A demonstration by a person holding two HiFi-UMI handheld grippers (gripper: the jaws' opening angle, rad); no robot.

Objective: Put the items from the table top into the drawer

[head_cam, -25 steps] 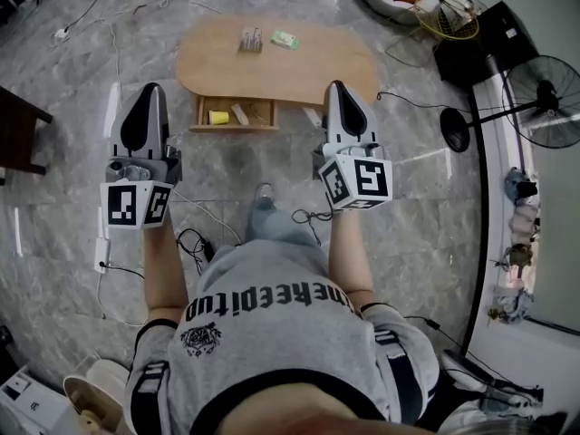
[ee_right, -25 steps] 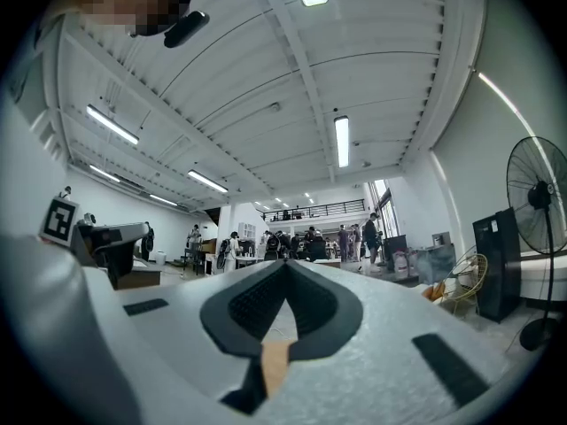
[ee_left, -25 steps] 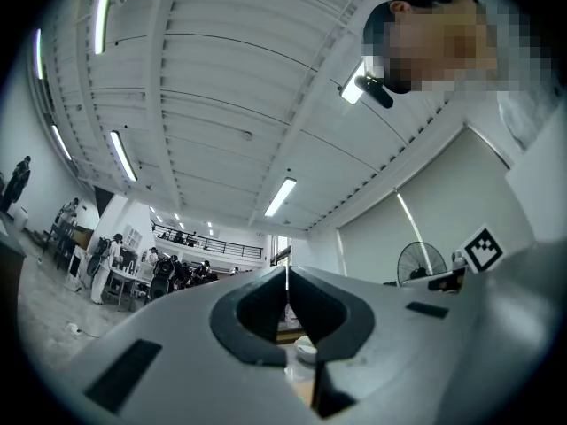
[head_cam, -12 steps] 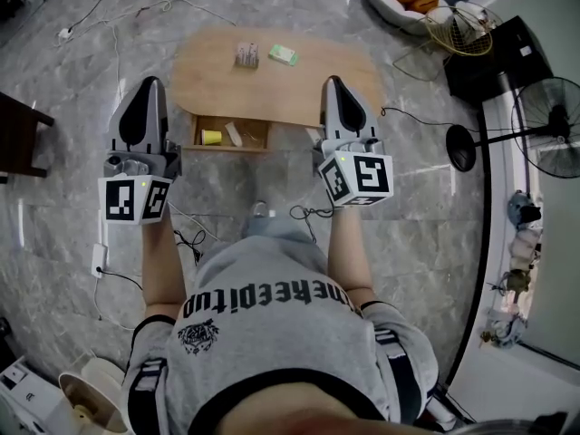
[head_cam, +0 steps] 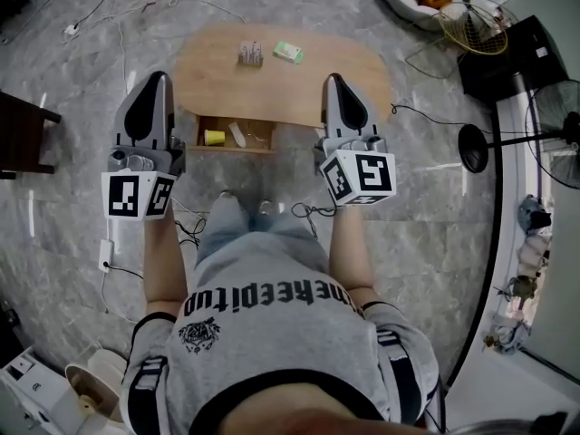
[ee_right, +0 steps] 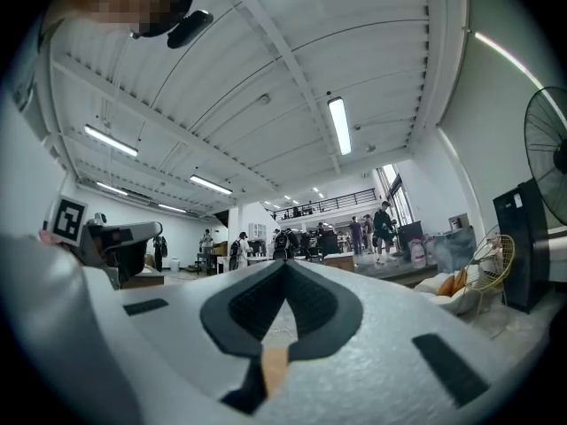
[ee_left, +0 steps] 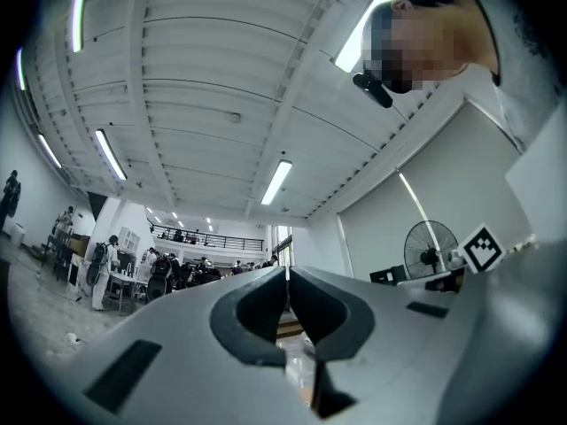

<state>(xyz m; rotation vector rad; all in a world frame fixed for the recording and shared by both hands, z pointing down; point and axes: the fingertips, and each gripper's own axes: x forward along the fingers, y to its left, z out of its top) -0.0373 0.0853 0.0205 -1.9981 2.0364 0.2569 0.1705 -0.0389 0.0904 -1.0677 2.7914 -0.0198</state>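
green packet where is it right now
In the head view the green packet lies near the far edge of the table top, just right of the small grey item, beyond the open drawer.

two items sit side by side near the far edge of the table (head_cam: 344, 84), the small stand (head_cam: 249, 54) left of the flat pack (head_cam: 288, 53). the drawer (head_cam: 236, 149) hangs open under the near edge, left of middle, with a cup (head_cam: 214, 138) in its left end and a slim piece (head_cam: 237, 134) just right of it.
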